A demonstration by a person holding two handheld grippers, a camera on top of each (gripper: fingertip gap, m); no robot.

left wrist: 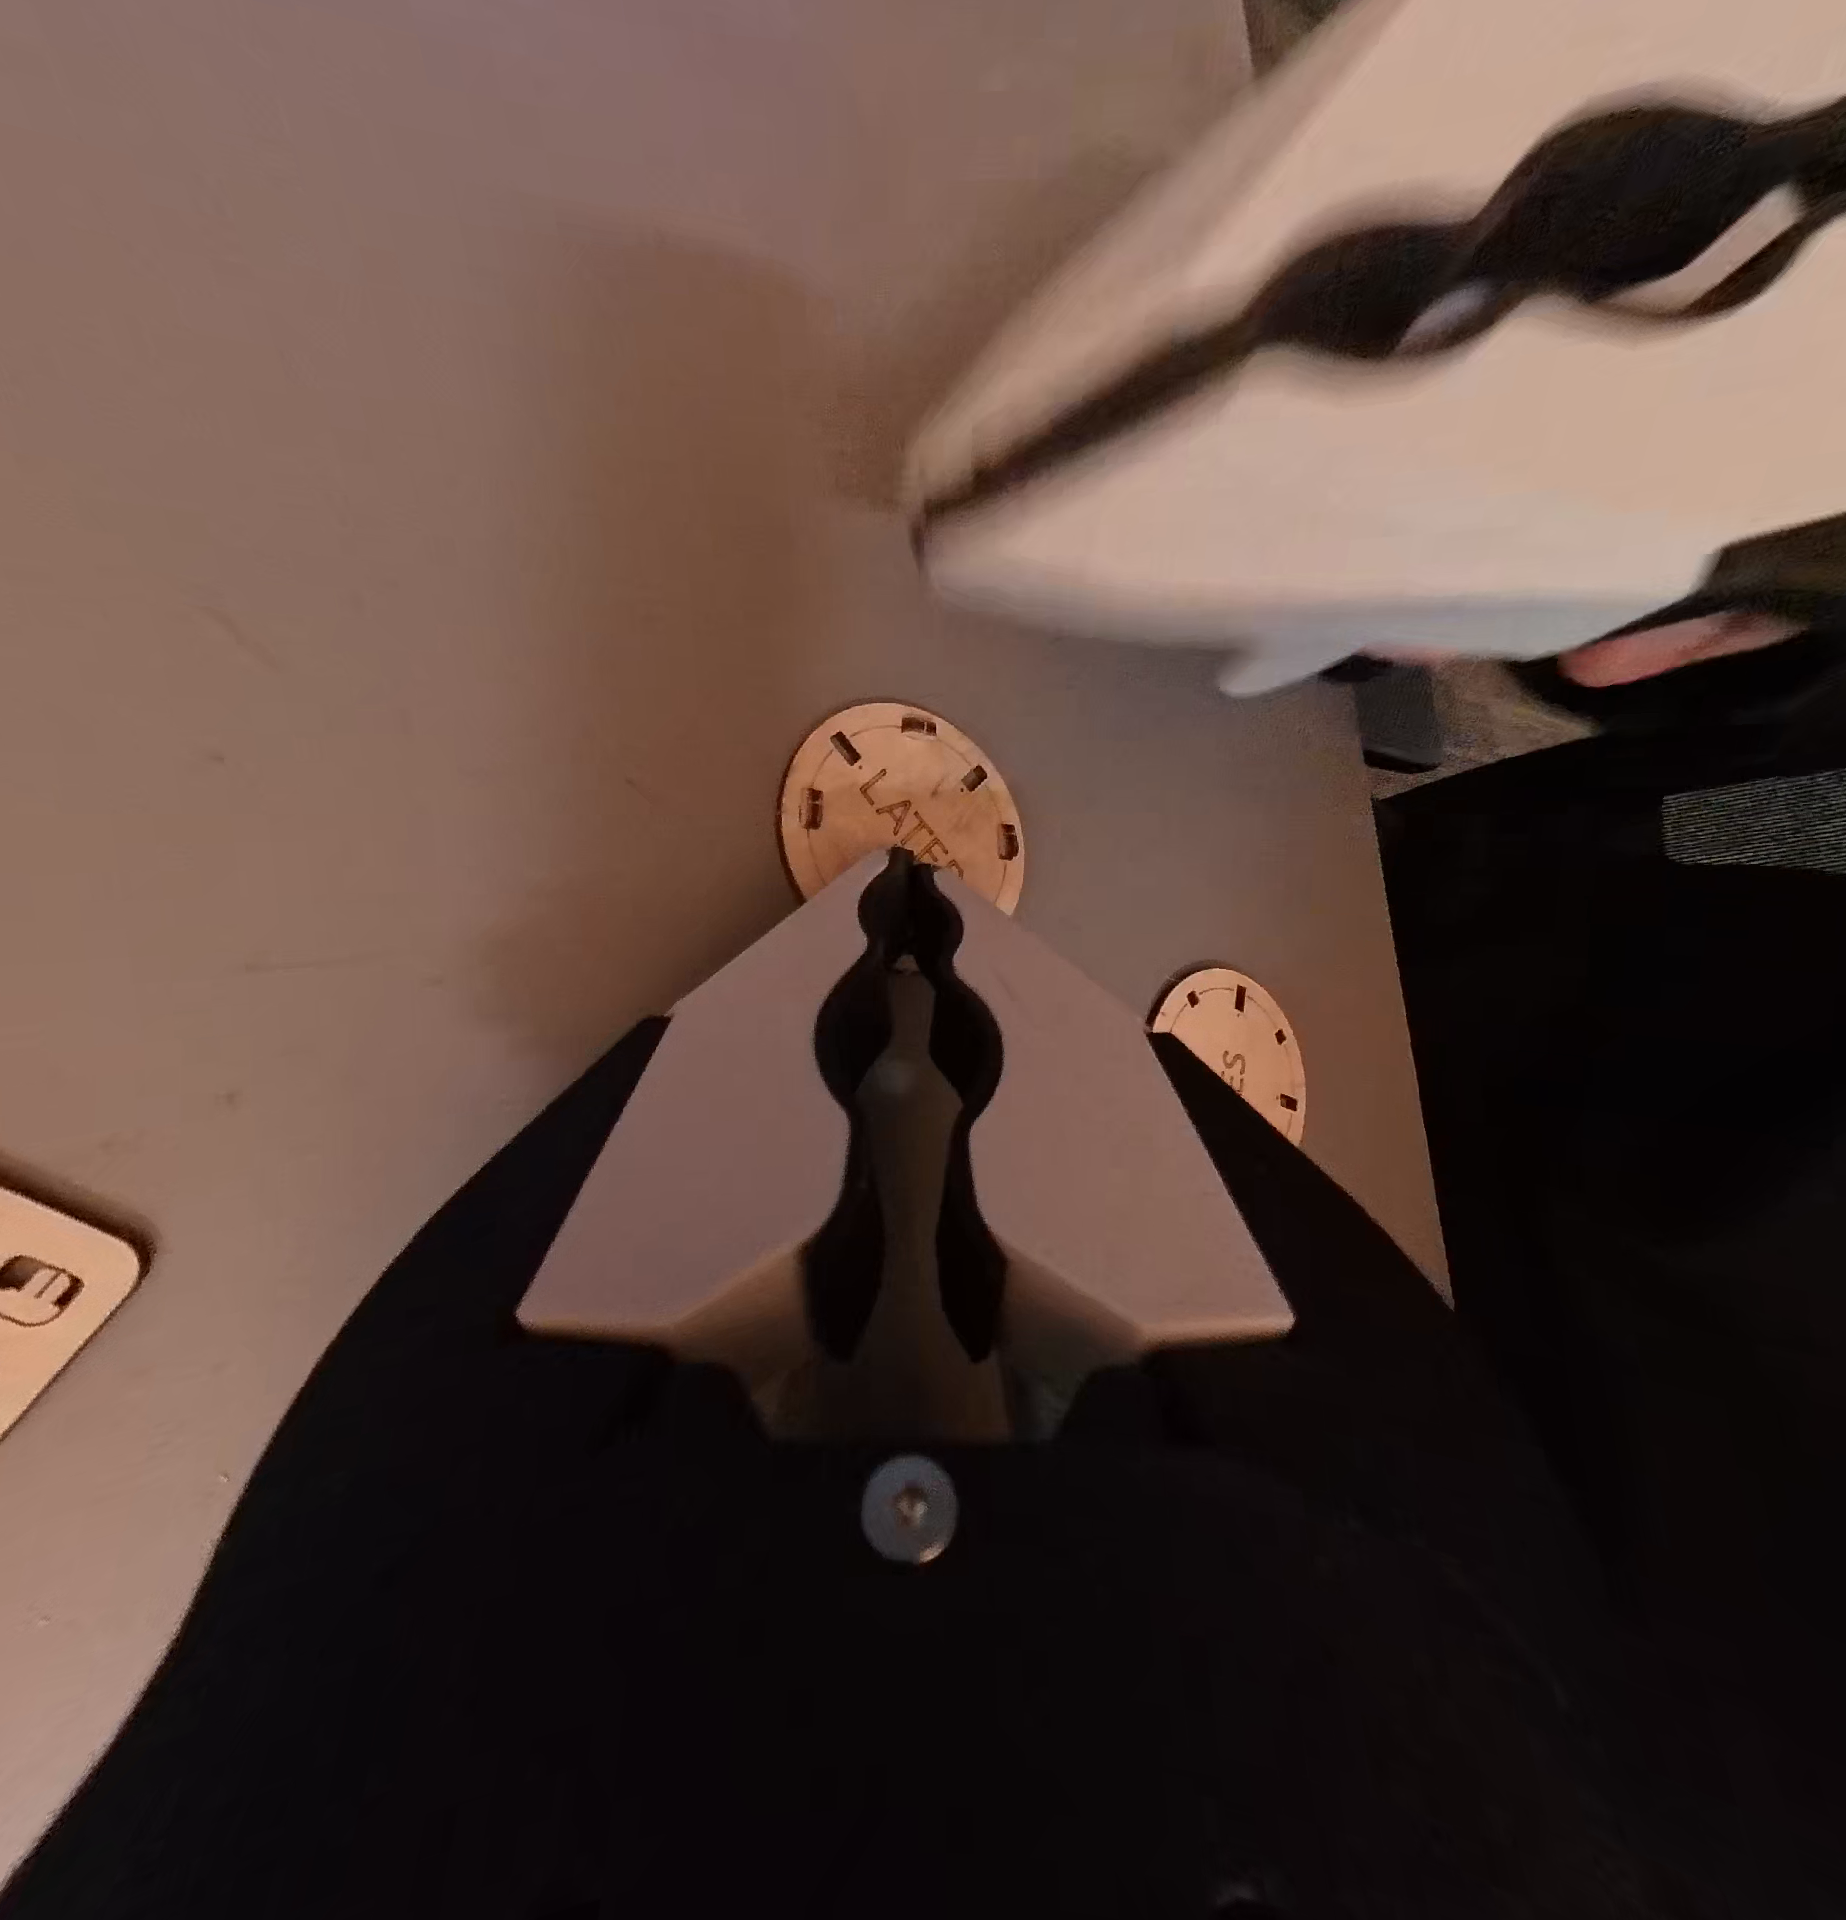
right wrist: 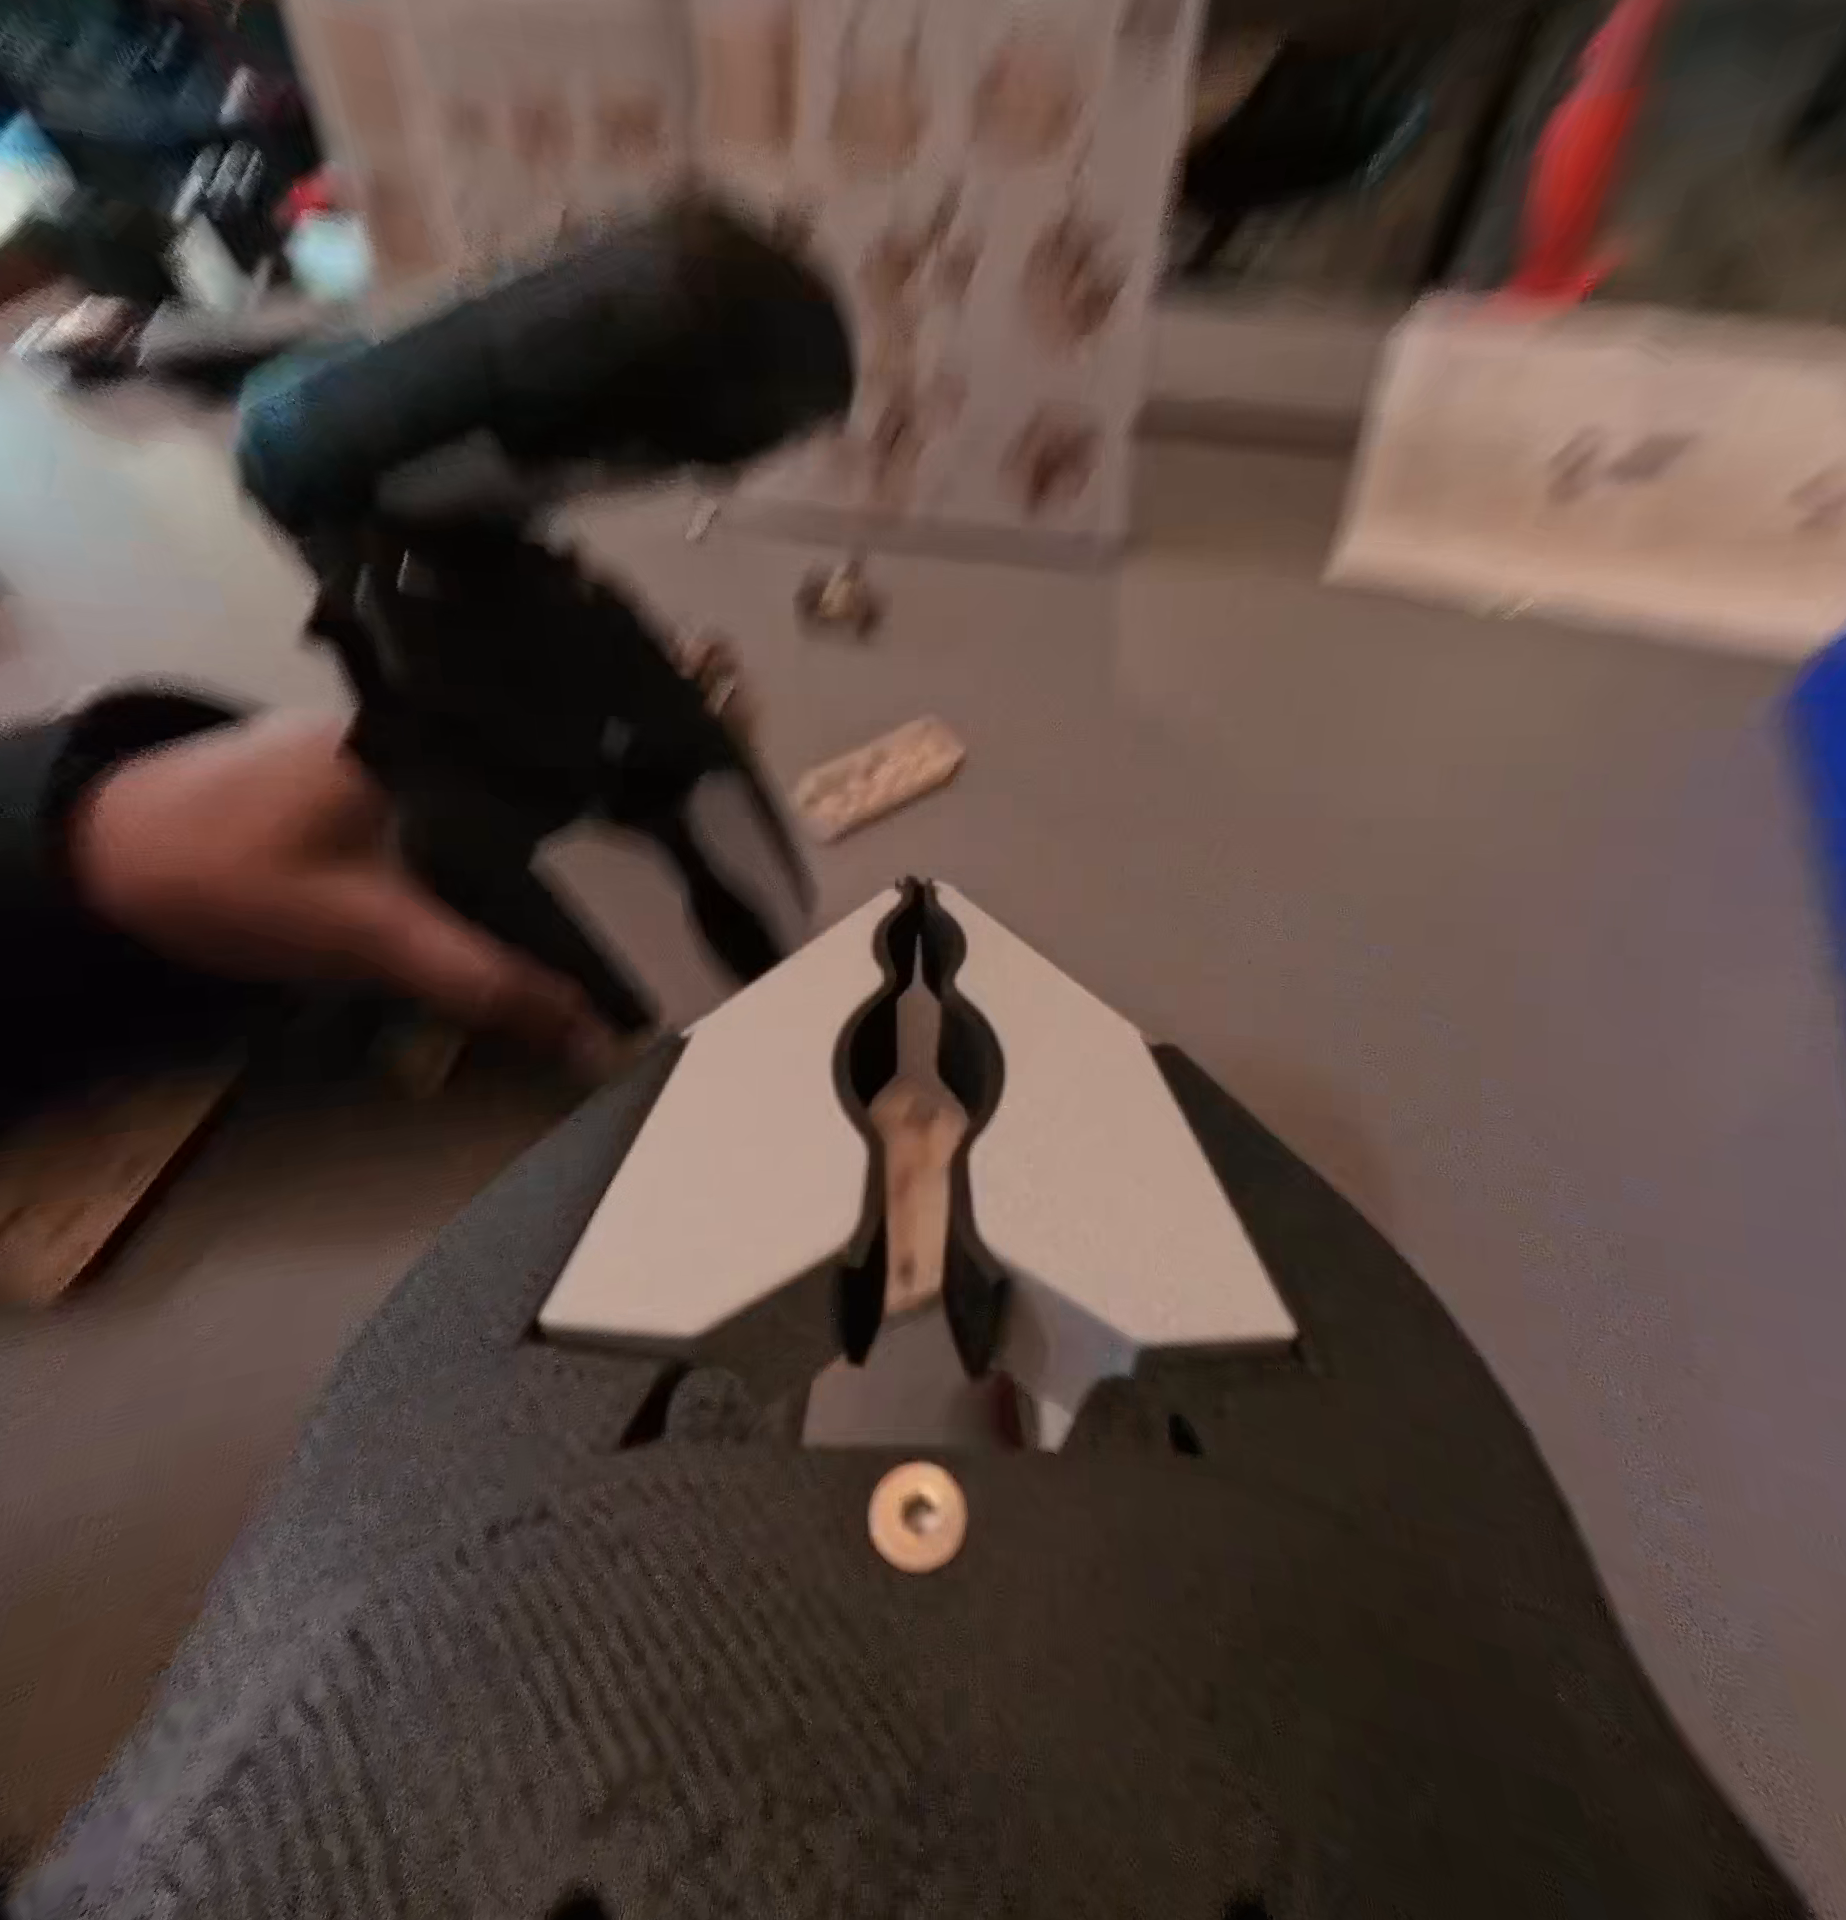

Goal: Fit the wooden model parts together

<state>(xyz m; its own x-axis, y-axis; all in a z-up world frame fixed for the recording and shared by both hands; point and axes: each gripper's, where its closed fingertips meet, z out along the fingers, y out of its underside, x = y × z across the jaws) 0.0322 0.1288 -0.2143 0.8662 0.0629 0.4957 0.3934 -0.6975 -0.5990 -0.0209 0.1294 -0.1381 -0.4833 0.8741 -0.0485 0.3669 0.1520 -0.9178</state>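
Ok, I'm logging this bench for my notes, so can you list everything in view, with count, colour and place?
Wooden discs: two, pale tan, one at the left gripper's tips, one to its right.
Wooden plate: one, pale tan, left edge of the left wrist view.
Wooden strip: one, pale, ahead of the right gripper.
Table: one, grey.
Blue object: one, right edge, blurred.
Left gripper: shut, nothing held.
Right gripper: shut, nothing held.

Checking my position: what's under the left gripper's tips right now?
The shut left gripper sits over a round wooden disc on the grey table. The disc's near part is covered; contact cannot be told.
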